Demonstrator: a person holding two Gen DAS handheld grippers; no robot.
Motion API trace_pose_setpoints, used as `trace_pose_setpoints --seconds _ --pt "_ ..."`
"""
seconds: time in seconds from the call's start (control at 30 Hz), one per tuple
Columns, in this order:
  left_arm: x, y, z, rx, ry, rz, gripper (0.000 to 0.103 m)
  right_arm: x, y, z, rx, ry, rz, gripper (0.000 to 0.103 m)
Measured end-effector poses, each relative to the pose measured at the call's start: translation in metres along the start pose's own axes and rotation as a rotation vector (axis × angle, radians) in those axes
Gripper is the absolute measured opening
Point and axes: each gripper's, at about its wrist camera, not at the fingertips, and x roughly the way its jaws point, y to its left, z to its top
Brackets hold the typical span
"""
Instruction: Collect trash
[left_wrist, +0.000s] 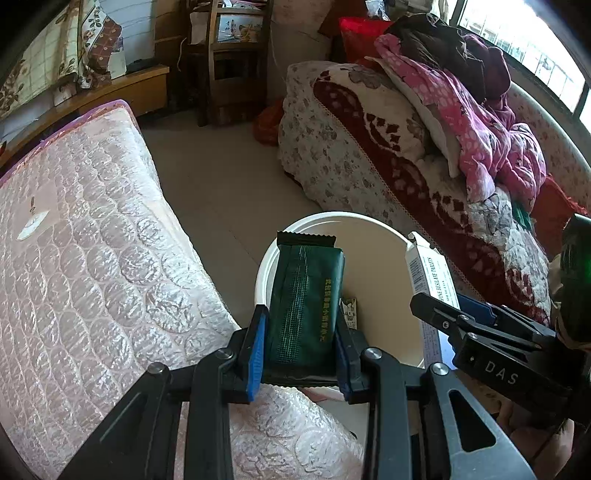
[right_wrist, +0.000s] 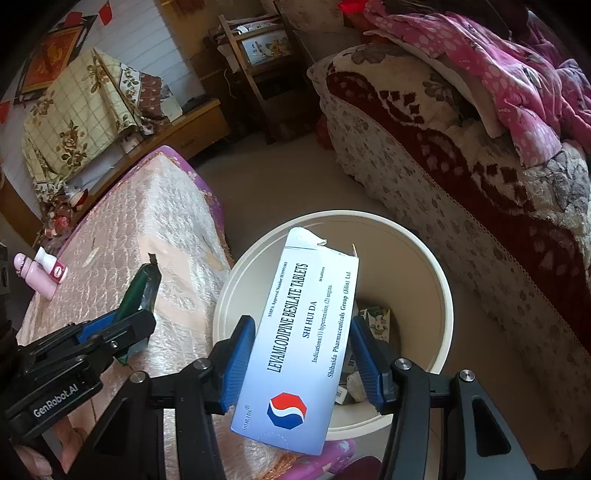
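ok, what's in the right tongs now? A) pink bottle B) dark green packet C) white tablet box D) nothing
C: the right tongs are closed on the white tablet box over the white bin, while the dark green packet sits in the left tongs.

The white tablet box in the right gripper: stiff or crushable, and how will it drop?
The tablet box is probably thin card: its torn top flap suggests it crushes easily. Likely light, possibly empty. Released by the right gripper, it should fall flat into the bin without rolling.
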Motion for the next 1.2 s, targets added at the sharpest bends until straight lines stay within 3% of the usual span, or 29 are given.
trace_pose_setpoints --seconds 0.23,0.37,0.4,0.7,1.0,1.2 --pt "-0.001 -0.005 0.003 0.011 -0.012 -0.034 0.036 0.003 -0.003 0.003 0.012 -0.014 -0.028 0.058" --pt "-0.001 -0.007 0.004 0.002 -0.018 -0.065 0.068 0.005 -0.006 0.005 0.031 -0.014 -0.022 0.071" --pt "-0.003 -0.007 0.003 0.000 -0.035 -0.072 0.071 0.004 -0.007 0.005 0.034 -0.022 -0.024 0.071" --pt "-0.022 -0.006 -0.005 0.022 -0.065 0.000 0.071 -0.010 -0.004 -0.001 0.035 -0.036 -0.019 0.071" --pt "-0.088 0.012 -0.022 0.024 -0.238 0.111 0.071 -0.045 0.023 -0.009 -0.027 -0.120 -0.039 0.071" --pt "-0.136 0.024 -0.036 -0.013 -0.338 0.141 0.071 -0.079 0.051 -0.015 -0.088 -0.190 -0.028 0.071"
